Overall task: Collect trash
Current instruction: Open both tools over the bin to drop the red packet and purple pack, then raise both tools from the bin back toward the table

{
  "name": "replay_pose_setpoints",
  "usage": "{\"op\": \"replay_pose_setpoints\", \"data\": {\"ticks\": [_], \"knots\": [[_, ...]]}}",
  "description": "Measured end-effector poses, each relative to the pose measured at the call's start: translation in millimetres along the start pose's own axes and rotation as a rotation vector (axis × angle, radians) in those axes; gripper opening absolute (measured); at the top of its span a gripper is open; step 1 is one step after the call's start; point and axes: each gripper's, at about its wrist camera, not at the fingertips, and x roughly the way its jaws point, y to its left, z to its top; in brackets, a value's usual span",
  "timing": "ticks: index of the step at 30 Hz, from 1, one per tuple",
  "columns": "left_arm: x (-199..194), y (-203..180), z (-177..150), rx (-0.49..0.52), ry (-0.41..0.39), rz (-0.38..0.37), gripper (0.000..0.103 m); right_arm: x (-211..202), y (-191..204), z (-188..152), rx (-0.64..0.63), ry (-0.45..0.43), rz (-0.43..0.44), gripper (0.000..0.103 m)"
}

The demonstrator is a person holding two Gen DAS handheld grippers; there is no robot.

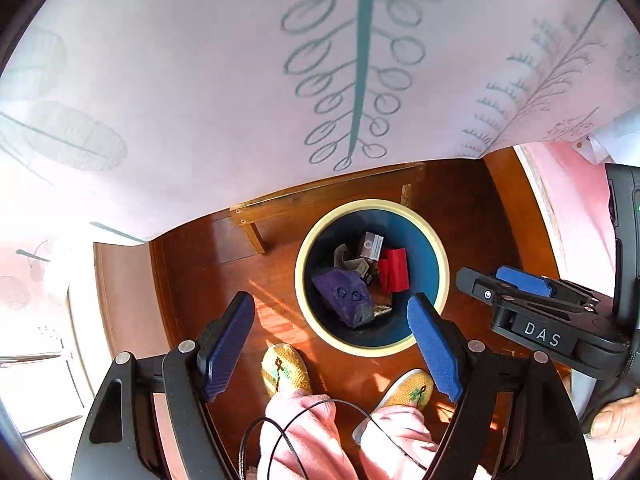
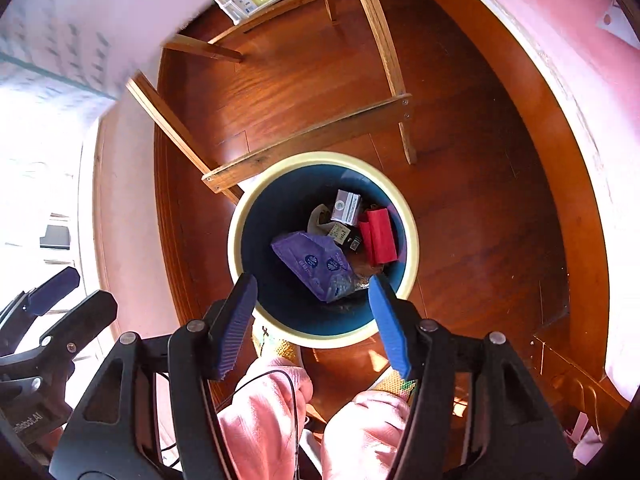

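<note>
**Two grippers wide over a part-filled bin**

Both tongs stand wide with nothing between their blue pads: the left gripper [image 1: 332, 344] and the right gripper [image 2: 312, 324] each point steeply down at the trash bin [image 1: 438, 256], which sits on the wood floor [image 2: 460, 220] just beyond the person's feet.

Trash already lies at the bottom of the bin: a purple bag [image 2: 310, 260] on the near left, a red packet [image 2: 378, 236] to the right, a small grey box [image 2: 346, 208] at the far side, and scraps of card between them. Held above the cream rim with jaws apart, the grippers look placed for dropping, so that anything let go falls inside and not on the floor (my reading, not a thing seen).

Around:
- White patterned cloth [image 1: 200, 80] hangs over the far and left side, likely a table cover.
- Wooden frame [image 2: 304, 144] of table or chair stands just behind the bin, one rail crossing close to the far-left rim.
- Pink wall or skirting to the right.
- Person's pink trouser legs [image 2: 264, 420] and yellow knitted slippers [image 1: 286, 368] near, toes almost at the rim.
- Thin black cable [image 1: 320, 412] loops across the legs.

In the way: the wooden rail crowds the bin's far side, and the cable could catch a low swing.
</note>
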Motion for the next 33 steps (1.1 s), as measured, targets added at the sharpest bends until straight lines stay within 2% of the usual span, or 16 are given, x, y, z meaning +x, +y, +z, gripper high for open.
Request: {"op": "replay_pose_setpoints", "data": {"ticks": [6, 10, 19, 23, 27, 33], "knots": [[-90, -10, 1, -0.007, -0.041, -0.037, 0.080, -99, 23, -10, -0.028, -0.068, 0.050, 0.056], [-159, -14, 7, -0.015, -0.108, -0.060, 0.080, -172, 39, -17, -0.067, -0.117, 0.086, 0.057], [-302, -10, 28, -0.053, -0.266, -0.029, 0.080, -319, 68, -29, -0.172, -0.276, 0.129, 0.057], [-353, -2, 37, -0.078, -0.339, 0.016, 0.080, -368, 78, -28, -0.240, -0.356, 0.118, 0.058], [-401, 8, 49, -0.114, -0.416, 0.107, 0.080, -410, 87, -22, -0.290, -0.432, 0.119, 0.058], [-449, 24, 69, -0.176, -0.456, 0.100, 0.080, -446, 104, -2, -0.351, -0.486, 0.136, 0.058]]}}
